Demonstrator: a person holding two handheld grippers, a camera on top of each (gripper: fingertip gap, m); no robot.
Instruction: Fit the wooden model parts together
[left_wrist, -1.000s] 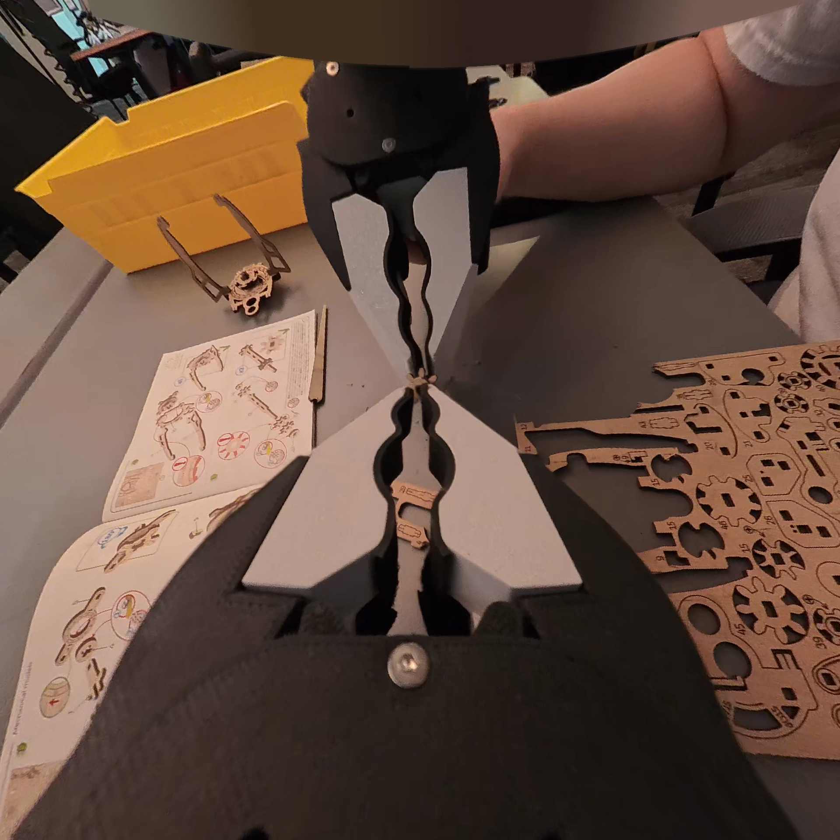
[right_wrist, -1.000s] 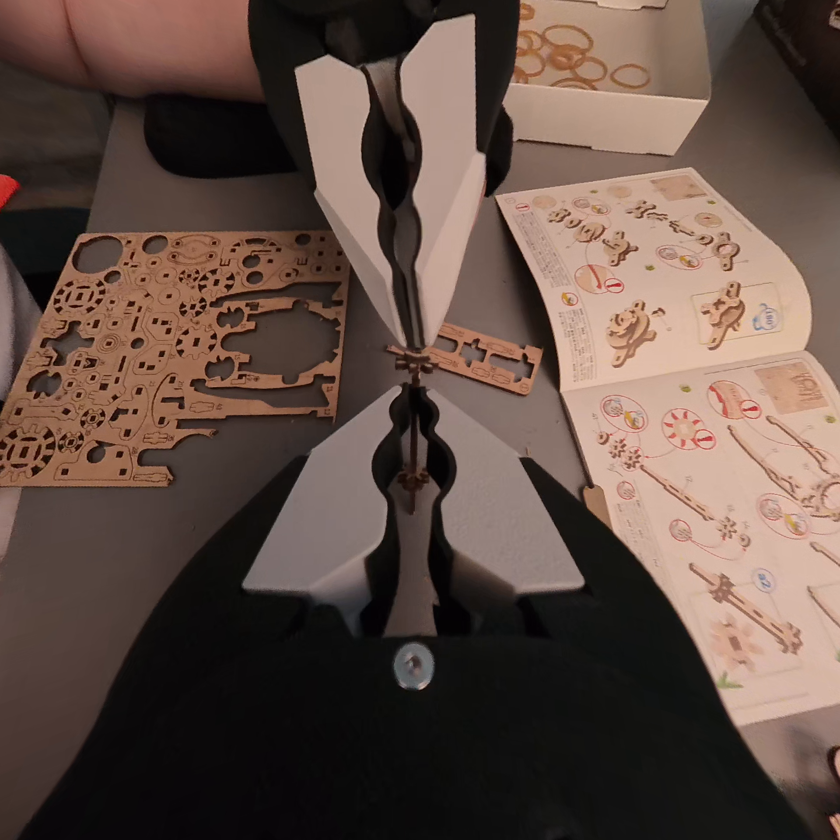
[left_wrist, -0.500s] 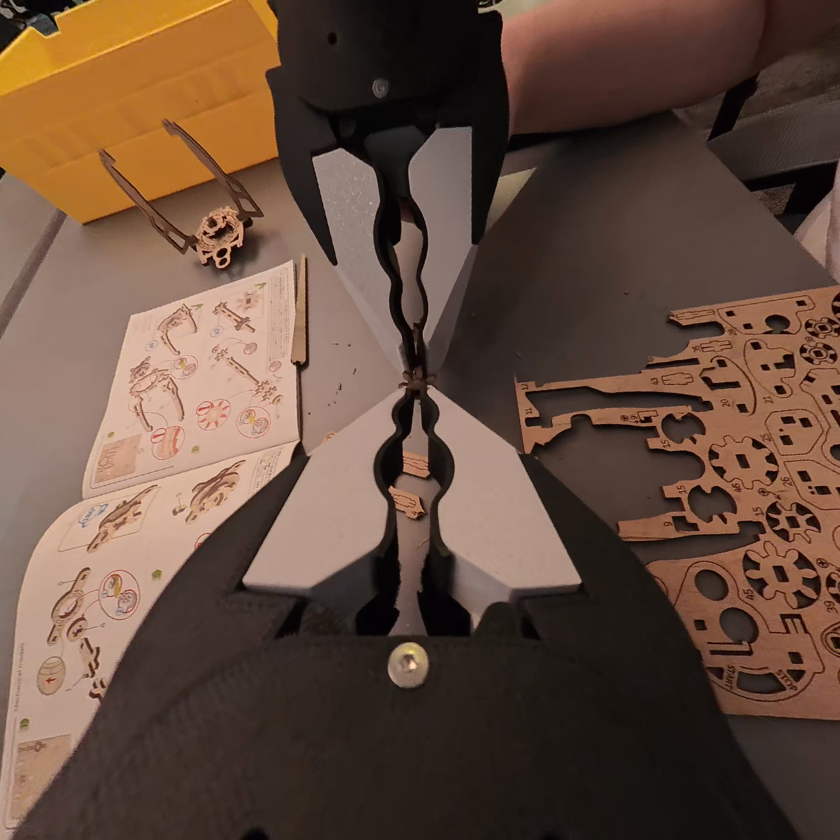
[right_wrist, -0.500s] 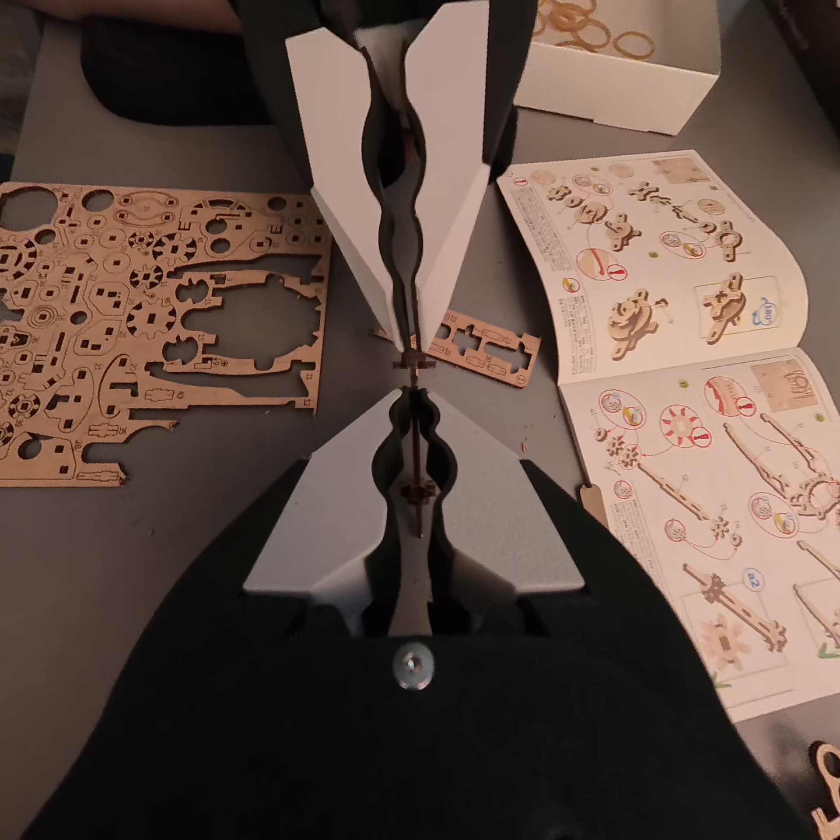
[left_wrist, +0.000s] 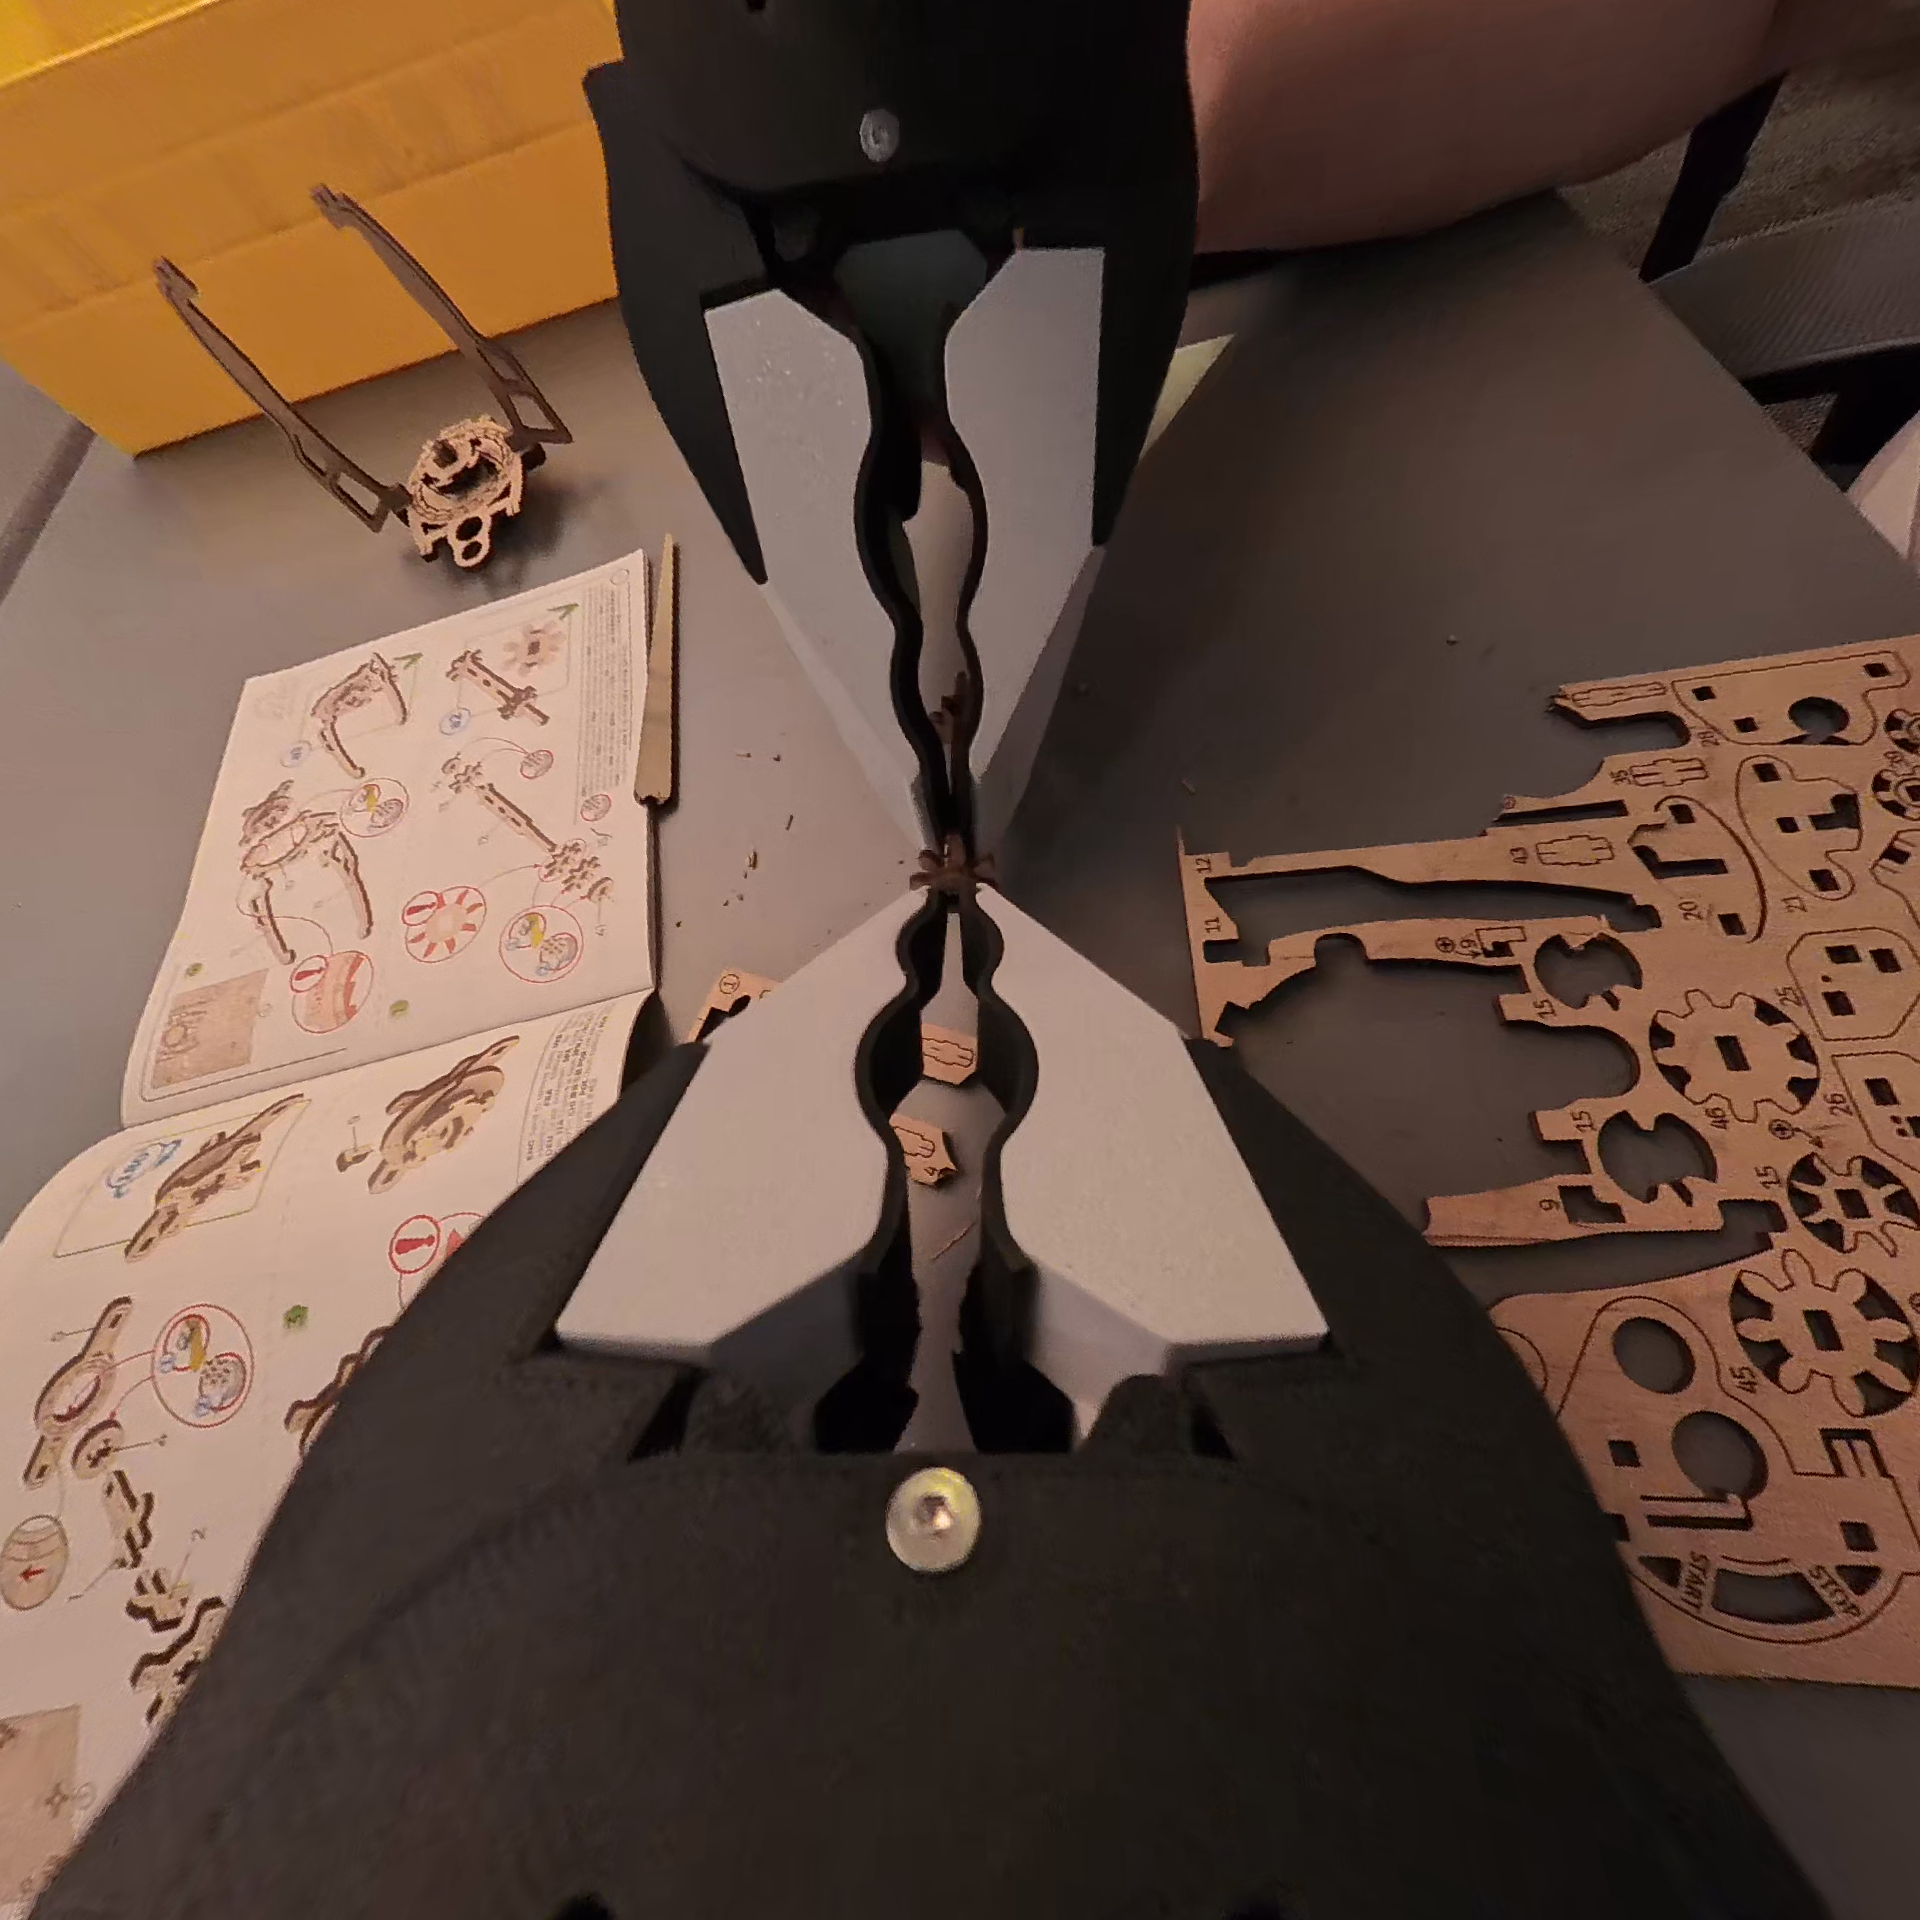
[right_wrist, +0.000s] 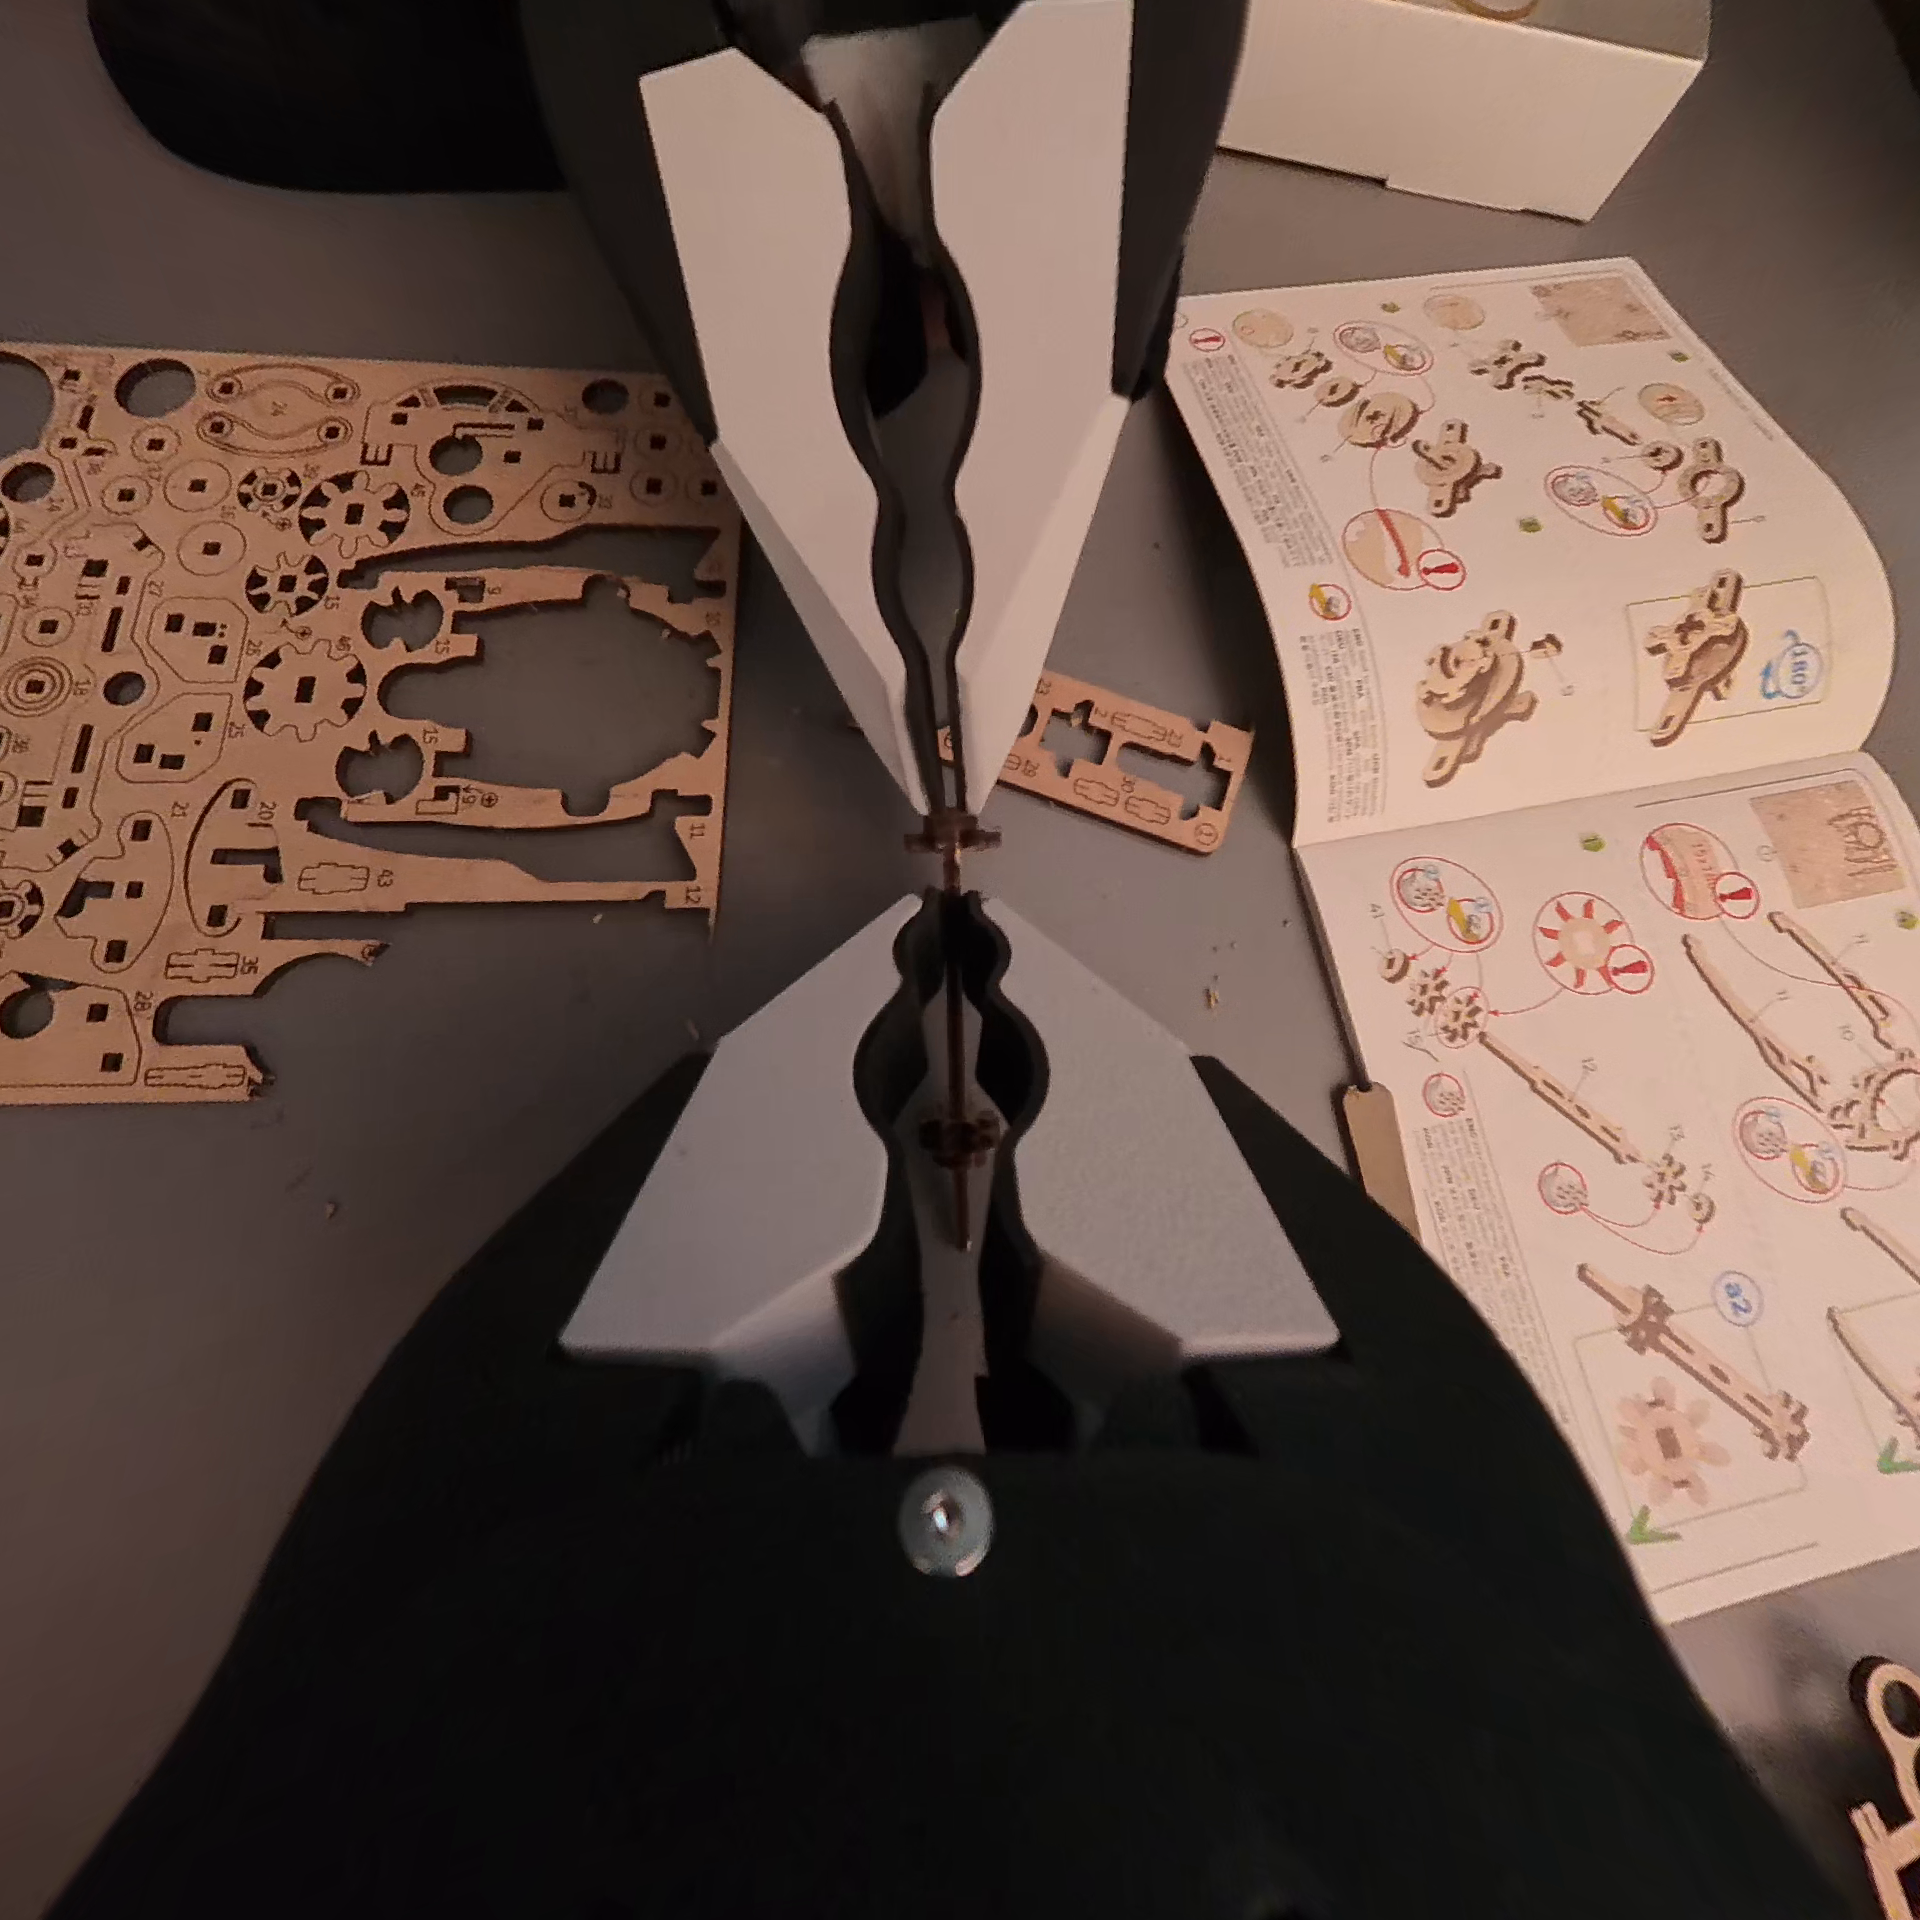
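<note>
grey table (left_wrist: 1403, 499) | on it: wooden parts sheet (left_wrist: 1662, 1091); open instruction booklet (left_wrist: 312, 935); yellow bin (left_wrist: 260, 208); white box (right_wrist: 1455, 114)

The table (left_wrist: 1351, 499) is plain dark grey. The bin (left_wrist: 260, 208) is bright yellow. The sheet (left_wrist: 1714, 1091) is light tan wood with dark-edged cut-outs of gears and slots. The booklet (left_wrist: 416, 831) is cream with tan drawings and red circles. The model (left_wrist: 457, 488) is tan with dark brown arms. The box (right_wrist: 1455, 114) is white. Each gripper, left (left_wrist: 948, 914) and right (right_wrist: 948, 904), has pale grey fingers on a black body with a silver screw.
</note>
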